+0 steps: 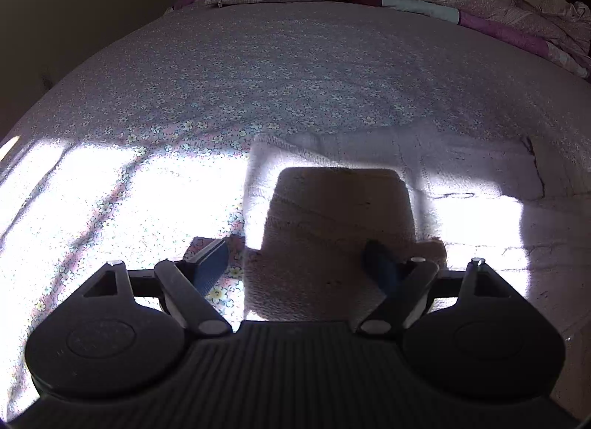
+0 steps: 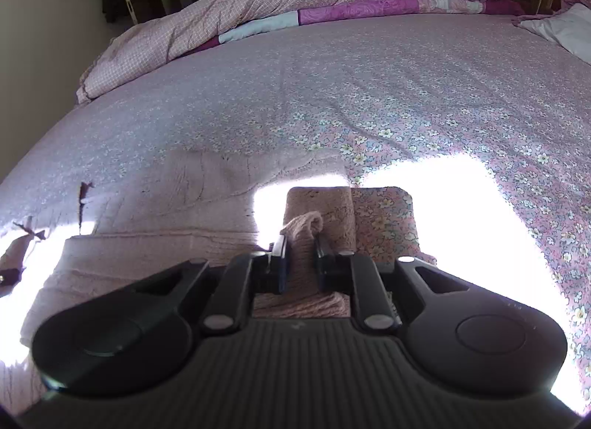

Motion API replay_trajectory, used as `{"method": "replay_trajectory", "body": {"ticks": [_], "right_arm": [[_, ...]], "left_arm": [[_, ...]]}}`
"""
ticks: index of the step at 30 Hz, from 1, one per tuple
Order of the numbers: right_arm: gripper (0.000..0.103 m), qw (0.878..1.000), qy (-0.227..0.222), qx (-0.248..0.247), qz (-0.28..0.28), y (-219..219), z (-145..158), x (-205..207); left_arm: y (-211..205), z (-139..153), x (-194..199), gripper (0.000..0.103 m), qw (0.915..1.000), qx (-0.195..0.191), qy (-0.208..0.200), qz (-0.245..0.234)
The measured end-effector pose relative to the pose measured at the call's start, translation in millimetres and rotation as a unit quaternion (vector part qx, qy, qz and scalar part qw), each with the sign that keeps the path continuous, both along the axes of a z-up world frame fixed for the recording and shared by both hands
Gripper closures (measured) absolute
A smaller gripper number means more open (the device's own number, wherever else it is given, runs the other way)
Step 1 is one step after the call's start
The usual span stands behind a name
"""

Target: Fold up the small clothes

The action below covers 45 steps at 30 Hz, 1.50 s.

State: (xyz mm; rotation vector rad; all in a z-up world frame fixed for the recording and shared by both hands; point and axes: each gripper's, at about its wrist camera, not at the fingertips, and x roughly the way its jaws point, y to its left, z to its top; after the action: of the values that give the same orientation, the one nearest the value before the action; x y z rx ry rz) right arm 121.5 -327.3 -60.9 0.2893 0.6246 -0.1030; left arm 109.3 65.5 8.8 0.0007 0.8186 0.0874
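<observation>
Left wrist view has us looking down over our left gripper, whose blue-padded fingers stand wide apart with nothing pinched between them: one sits over the flowered bedsheet, the other over the pale knitted garment. That garment lies spread flat on the bed near its close edge, its left border running between the two fingers, and most of its width stretches off to the right. Hard sunlight washes out part of the sheet and the knit, and the gripper's own shadow falls as a dark block across the fabric just ahead of the fingers. On the right wrist view our right gripper has its jaws drawn close on a bunched fold of the pink knit, which rises as a small loop between the pads and continues back under the tool; the pads press on it from both sides. The rest of the garment lies flat to the left of that gripper. A rumpled checked quilt is heaped along the far side of the bed, well apart from the garment.
</observation>
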Motion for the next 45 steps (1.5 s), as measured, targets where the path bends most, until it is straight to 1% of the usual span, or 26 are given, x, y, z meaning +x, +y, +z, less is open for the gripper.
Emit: {"method": "replay_trajectory", "body": {"ticks": [1, 3, 4, 9, 10, 15, 19, 22, 25, 26, 29, 31, 33, 36, 39, 45], "right_arm": [[0.074, 1.0, 0.001, 0.003, -0.003, 0.3, 2.6, -2.6], [0.062, 1.0, 0.001, 0.008, -0.001, 1.0, 8.7, -7.6], [0.061, 1.0, -0.003, 0.009, 0.001, 1.6, 12.6, -11.6], [0.06, 1.0, -0.015, 0.007, 0.016, 7.1, 31.7, -35.3], [0.06, 1.0, -0.016, 0.008, 0.022, 8.7, 34.5, -40.7], [0.06, 0.998, -0.007, 0.007, 0.061, 22.2, 45.6, -68.7], [0.06, 0.996, 0.023, 0.014, 0.087, 32.8, 51.6, -89.0], [0.06, 0.993, 0.048, 0.02, 0.102, 38.3, 53.6, -105.0], [0.06, 0.992, 0.06, 0.023, 0.112, 39.3, 55.0, -123.8], [0.059, 0.991, 0.063, 0.019, 0.114, 40.0, 55.2, -130.9], [0.045, 0.99, 0.076, 0.003, 0.118, 42.1, 54.6, -147.9], [0.045, 0.989, 0.087, -0.002, 0.121, 42.7, 52.2, -157.4], [0.045, 0.988, 0.098, 0.004, 0.119, 41.2, 49.9, -165.4], [0.045, 0.986, 0.111, 0.018, 0.126, 38.1, 46.5, -177.3], [0.045, 0.985, 0.124, 0.016, 0.122, 31.8, 43.9, -187.2], [0.045, 0.987, 0.135, -0.003, 0.09, 16.1, 35.2, -206.4]], "left_arm": [[-1.0, 3.4, -2.7, 0.017, 1.0, 0.004, 0.001, 0.001], [2.6, 10.1, -8.7, 0.017, 1.0, 0.009, 0.001, 0.0], [3.5, 14.7, -13.8, 0.017, 0.9999, 0.011, 0.001, -0.002], [10.4, 31.4, -43.8, 0.017, 0.9999, 0.014, 0.009, -0.002], [11.1, 35.3, -56.1, 0.017, 0.9998, 0.015, 0.011, -0.001], [22.6, 45.6, -94.3, 0.017, 0.9995, 0.008, 0.029, 0.007], [30.0, 48.4, -119.4, 0.017, 0.9988, 0.004, 0.043, 0.022], [33.8, 49.8, -136.0, 0.017, 0.9987, -0.016, 0.042, 0.022], [30.8, 51.7, -151.7, 0.017, 0.999, -0.02, 0.038, 0.016], [29.5, 52.3, -156.9, 0.017, 0.9991, -0.018, 0.036, 0.013], [27.9, 52.6, -174.6, 0.017, 0.9993, -0.013, 0.035, 0.004], [27.6, 51.7, -183.9, 0.017, 0.9992, -0.014, 0.038, 0.003], [29.4, 52.3, -192.6, 0.017, 0.999, -0.02, 0.039, 0.001], [37.0, 52.0, -204.8, 0.017, 0.9974, -0.052, 0.05, -0.004], [43.5, 47.8, -216.0, 0.017, 0.9955, -0.078, 0.052, -0.01], [50.0, 29.0, -226.9, 0.017, 0.9945, -0.067, 0.08, -0.009]]}}
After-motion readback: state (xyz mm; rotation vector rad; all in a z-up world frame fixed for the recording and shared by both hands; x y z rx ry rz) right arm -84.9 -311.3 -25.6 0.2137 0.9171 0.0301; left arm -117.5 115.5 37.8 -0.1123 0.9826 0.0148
